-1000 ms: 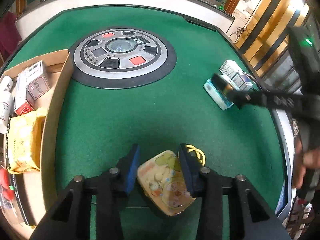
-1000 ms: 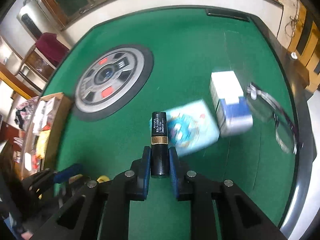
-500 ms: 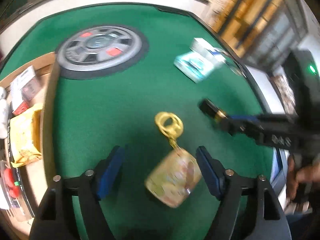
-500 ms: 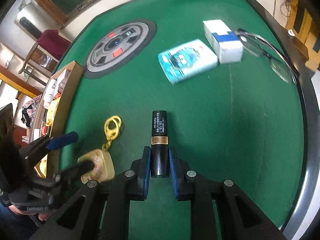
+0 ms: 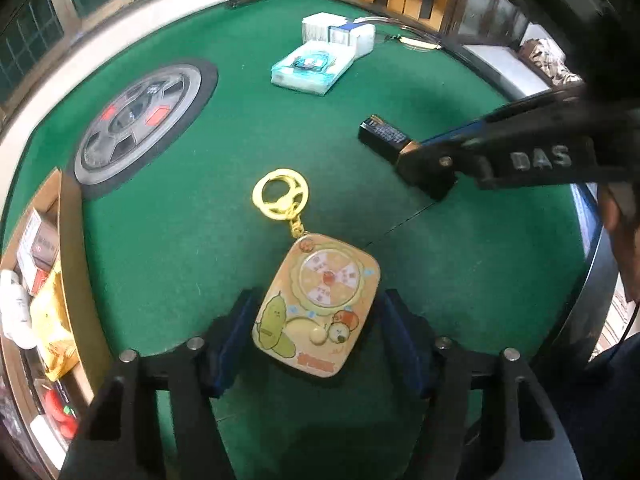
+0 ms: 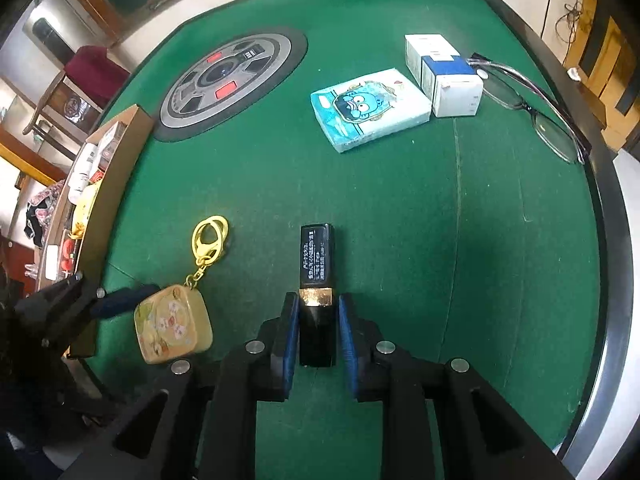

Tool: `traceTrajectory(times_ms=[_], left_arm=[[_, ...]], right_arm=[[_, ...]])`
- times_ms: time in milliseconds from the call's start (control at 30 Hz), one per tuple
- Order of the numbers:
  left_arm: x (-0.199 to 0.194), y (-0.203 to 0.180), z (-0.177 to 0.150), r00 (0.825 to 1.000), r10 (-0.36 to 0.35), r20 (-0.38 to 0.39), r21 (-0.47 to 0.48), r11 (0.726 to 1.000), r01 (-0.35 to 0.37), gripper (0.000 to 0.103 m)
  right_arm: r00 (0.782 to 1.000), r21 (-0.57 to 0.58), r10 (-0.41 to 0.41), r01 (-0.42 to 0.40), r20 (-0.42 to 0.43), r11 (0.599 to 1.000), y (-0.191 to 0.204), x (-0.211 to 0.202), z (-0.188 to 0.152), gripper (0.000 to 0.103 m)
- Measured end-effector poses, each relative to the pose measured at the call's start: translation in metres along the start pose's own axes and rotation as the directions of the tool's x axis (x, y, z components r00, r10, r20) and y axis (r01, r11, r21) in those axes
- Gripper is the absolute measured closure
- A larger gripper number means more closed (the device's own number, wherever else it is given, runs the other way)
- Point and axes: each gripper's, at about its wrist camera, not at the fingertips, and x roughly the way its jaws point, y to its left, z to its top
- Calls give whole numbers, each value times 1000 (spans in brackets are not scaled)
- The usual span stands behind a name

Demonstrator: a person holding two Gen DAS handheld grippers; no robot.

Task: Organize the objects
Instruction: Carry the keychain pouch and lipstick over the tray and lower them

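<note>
**A:** What has the left tool got?

**B:** Nothing gripped, as far as I can see. My left gripper [image 5: 318,296] points steeply down over the green table [image 5: 200,240], and its jaws have just been closing. They now stand at a middling width. The keychain tin [image 5: 320,308] lies flat on the felt between them, picture side up. The pads sit close on either side, with a sliver of gap on the right one.

**A:** And the ring on it?

**B:** The gold clasp [image 5: 280,192] lies on the felt beyond the tin, pointing away from me.

**A:** Right side?

**B:** My right gripper [image 6: 319,304] is narrow, clamped on the black lipstick [image 6: 317,256] below its gold band. The labelled end sticks out past the fingertips, low over the felt. I cannot tell whether it touches the table. It is near the tin, on the tin's right.

**A:** What else is there?

**B:** The tissue pack [image 6: 370,110] with the blue cartoon lies farther out. The white and blue carton [image 6: 444,76] is just beside it, and the glasses [image 6: 536,108] are next to that by the table edge. The round control panel [image 6: 228,80] sits in the middle of the table. The cardboard box [image 6: 120,152] at the left edge holds small packets and bottles.
</note>
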Motion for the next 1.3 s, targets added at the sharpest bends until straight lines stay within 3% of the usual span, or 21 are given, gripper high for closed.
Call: traceTrajectory(times_ms=[67,400,600,733,800,933,1000,1033,1133,1300], left_arm=[[0,2,2,1000,19,24,-26,1000,-18,56],[-27,32,2,994,-11,113,-198,980,34,57],[-57,42,-4,985,-16,172,-238,970,57,57],[-73,53,-11,981,-6,193,-266,962,59,57],[-81,57,-16,979,2,203,-274,960,55,57],[-92,65,-25,976,19,217,-293,955,47,57],[-98,69,-30,973,24,228,-304,951,48,57],[-101,70,-33,972,25,234,-308,950,49,57],[-108,76,-37,967,37,250,-322,946,48,57],[-122,88,-44,960,47,277,-359,932,58,57]], right_arm=[[1000,-16,-21,21,7,1000,4,0,-1,82],[995,64,89,-92,47,994,9,-21,-5,84],[988,51,135,-139,75,989,29,-37,2,85],[998,8,54,-55,35,998,43,-29,5,84],[998,7,53,-53,18,999,43,-21,4,83],[999,-25,-44,44,-9,999,47,-3,1,63],[998,-25,-60,60,-18,998,45,5,0,70],[998,-30,-63,63,-21,998,44,8,-1,83],[997,-38,-65,64,-28,997,44,9,-2,84],[1000,-30,26,-26,3,999,60,-7,4,84]])
